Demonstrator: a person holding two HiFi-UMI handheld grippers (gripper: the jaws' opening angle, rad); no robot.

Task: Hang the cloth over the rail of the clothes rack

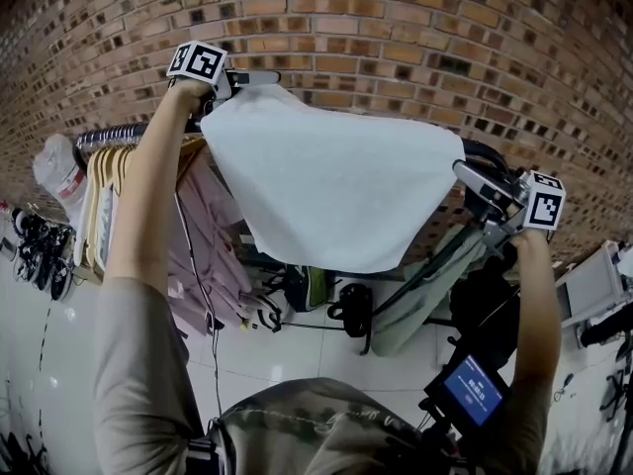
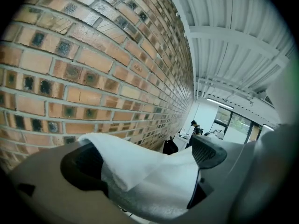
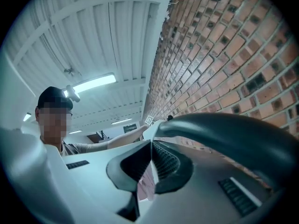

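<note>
White fabric cloth [image 1: 336, 181] is held stretched in the air before a red brick wall [image 1: 396, 28]. The jaws of the left gripper [image 1: 247, 79] clamp a thick fold of it, and those of the right gripper [image 1: 470, 174] pinch a thin corner. Behind the cloth, the dark metal rail [image 1: 109, 135] with pink garments [image 1: 203, 236] is mostly hidden.

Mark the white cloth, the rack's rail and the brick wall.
white cloth [image 1: 336, 181]: head view, middle of the spread fabric.
rail [image 1: 114, 134]: head view, dark bar's left stretch.
brick wall [image 1: 396, 18]: head view, bricks above the cloth.
</note>
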